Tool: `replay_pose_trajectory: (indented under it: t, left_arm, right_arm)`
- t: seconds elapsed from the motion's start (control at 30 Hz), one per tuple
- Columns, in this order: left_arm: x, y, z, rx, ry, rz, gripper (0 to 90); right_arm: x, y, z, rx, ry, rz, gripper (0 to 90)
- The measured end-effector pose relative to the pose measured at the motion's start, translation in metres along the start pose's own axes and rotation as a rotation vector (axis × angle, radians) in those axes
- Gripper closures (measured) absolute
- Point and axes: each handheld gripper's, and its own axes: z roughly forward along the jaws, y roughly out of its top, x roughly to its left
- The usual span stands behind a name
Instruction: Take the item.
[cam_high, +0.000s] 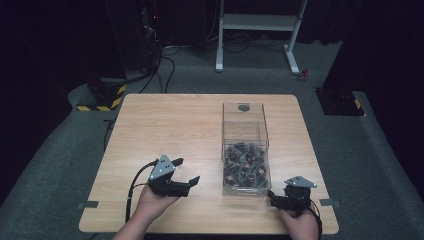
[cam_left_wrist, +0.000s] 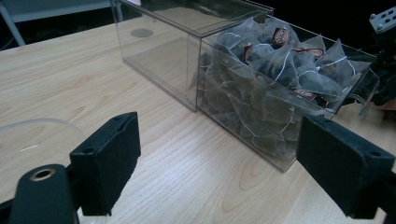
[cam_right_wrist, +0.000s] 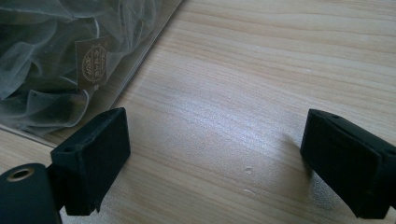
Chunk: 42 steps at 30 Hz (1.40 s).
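Note:
A clear plastic box (cam_high: 244, 131) with two compartments stands right of the table's middle. Its near compartment is packed with pyramid tea bags (cam_high: 246, 169); the far compartment looks bare. My left gripper (cam_high: 188, 170) hovers open to the box's left and holds nothing. In the left gripper view its jaws (cam_left_wrist: 215, 172) frame the box (cam_left_wrist: 196, 51) and tea bags (cam_left_wrist: 280, 79). My right gripper (cam_high: 278, 199) sits open at the box's near right corner. Its own view has the jaws (cam_right_wrist: 215, 158) spread over bare wood, tea bags (cam_right_wrist: 56, 51) at upper left.
A clear round disc or cup (cam_high: 170, 149) lies on the wooden table (cam_high: 175, 115) just beyond my left gripper, also seen as a clear rim (cam_left_wrist: 32, 135). Behind the table, a white desk frame (cam_high: 257, 30) and dark equipment with cables stand on grey carpet.

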Motion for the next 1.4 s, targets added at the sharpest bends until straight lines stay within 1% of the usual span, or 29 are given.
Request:
replay_pose_trajectory:
  t: [0.4,0.43,0.7,0.83,0.93,0.97,1.07,1.1,1.4]
  left_arm:
    - [-0.008,0.01,0.011,0.002,-0.028,0.019,14.6]
    - [-0.011,0.01,0.013,-0.014,-0.037,-0.018,14.6]
    - [-0.013,0.017,0.018,0.009,-0.044,0.027,14.6]
    - [-0.014,0.019,0.02,0.011,-0.047,0.03,14.6]
    - [-0.014,0.021,0.023,0.016,-0.053,0.043,14.6]
    - [-0.015,0.021,0.024,0.015,-0.057,0.039,14.6]
    - [-0.016,0.023,0.027,0.023,-0.061,0.048,14.6]
    - [-0.018,0.023,0.029,0.011,-0.062,0.031,14.6]
    - [-0.022,0.029,0.035,0.002,-0.076,0.039,14.7]
  right_arm:
    - [0.0,0.0,0.0,-0.002,0.0,-0.005,8.1]
    - [0.0,0.0,0.0,-0.004,0.0,-0.003,8.1]
    - [0.0,0.0,0.0,-0.004,0.0,-0.004,8.1]
    - [0.0,0.0,0.0,-0.004,0.001,-0.004,8.2]
    - [0.0,0.0,0.0,-0.005,0.001,-0.005,8.2]
    - [0.0,0.0,0.0,-0.005,0.001,-0.005,8.2]
    - [0.0,0.0,0.0,-0.005,0.001,-0.005,8.2]
    - [0.0,0.0,0.0,-0.005,0.001,-0.005,8.2]
    - [0.0,0.0,0.0,-0.003,0.002,-0.003,8.2]
